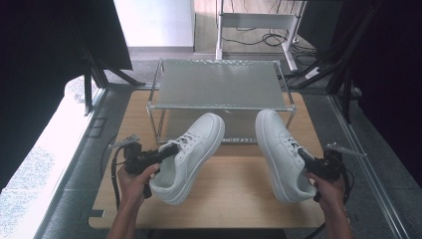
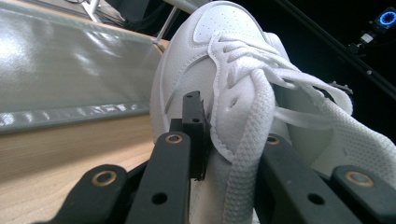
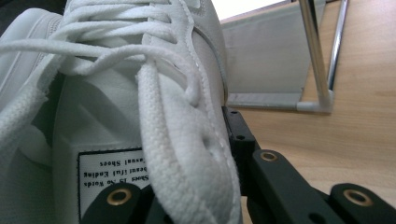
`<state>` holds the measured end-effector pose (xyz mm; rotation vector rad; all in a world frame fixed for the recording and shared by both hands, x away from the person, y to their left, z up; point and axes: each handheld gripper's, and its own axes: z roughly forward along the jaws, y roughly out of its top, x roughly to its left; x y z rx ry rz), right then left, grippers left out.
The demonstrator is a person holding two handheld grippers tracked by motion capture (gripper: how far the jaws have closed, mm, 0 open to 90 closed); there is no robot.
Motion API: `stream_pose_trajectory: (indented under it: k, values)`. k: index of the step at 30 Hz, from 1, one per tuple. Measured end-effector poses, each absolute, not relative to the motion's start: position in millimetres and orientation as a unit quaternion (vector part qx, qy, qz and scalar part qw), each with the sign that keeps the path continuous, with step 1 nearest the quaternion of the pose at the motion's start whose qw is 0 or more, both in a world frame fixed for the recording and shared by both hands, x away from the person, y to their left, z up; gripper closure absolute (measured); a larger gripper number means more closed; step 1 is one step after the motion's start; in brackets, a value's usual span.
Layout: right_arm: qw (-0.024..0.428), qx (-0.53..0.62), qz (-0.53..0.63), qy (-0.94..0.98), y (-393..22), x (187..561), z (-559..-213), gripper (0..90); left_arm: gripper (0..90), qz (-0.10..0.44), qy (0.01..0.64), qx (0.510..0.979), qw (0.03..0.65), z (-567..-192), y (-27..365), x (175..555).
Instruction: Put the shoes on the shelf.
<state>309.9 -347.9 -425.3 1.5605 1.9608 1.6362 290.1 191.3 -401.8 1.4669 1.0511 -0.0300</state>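
Two white lace-up sneakers are over the wooden table point(image 1: 234, 191), toes pointing at the rack. My left gripper point(image 1: 168, 150) is shut on the side wall of the left sneaker point(image 1: 194, 149) near its opening, and the shoe leans over to one side. In the left gripper view this sneaker point(image 2: 224, 28) has its wall and a lace pinched in my left gripper point(image 2: 233, 154). My right gripper point(image 1: 306, 157) is shut on the collar of the right sneaker point(image 1: 281, 149). In the right gripper view the wall of that sneaker point(image 3: 116, 93) sits between the jaws of my right gripper point(image 3: 187, 172), one inside by the printed label point(image 3: 109, 179).
A low metal shoe rack point(image 1: 219, 84) with a grey mesh shelf stands at the back of the table, just beyond the toes. Its chrome leg point(image 3: 317, 56) and shelf point(image 2: 70, 70) appear close by. Dark frames and cables surround the table.
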Motion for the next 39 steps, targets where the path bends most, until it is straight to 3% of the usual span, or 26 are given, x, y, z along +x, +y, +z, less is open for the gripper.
stream_pose_trajectory:
  k: [39]
  values:
    - [0.087,0.491,0.582,0.643,-332,333,-369,85.9,81.9,0.016,0.438,0.643,0.629,-352,181,323]
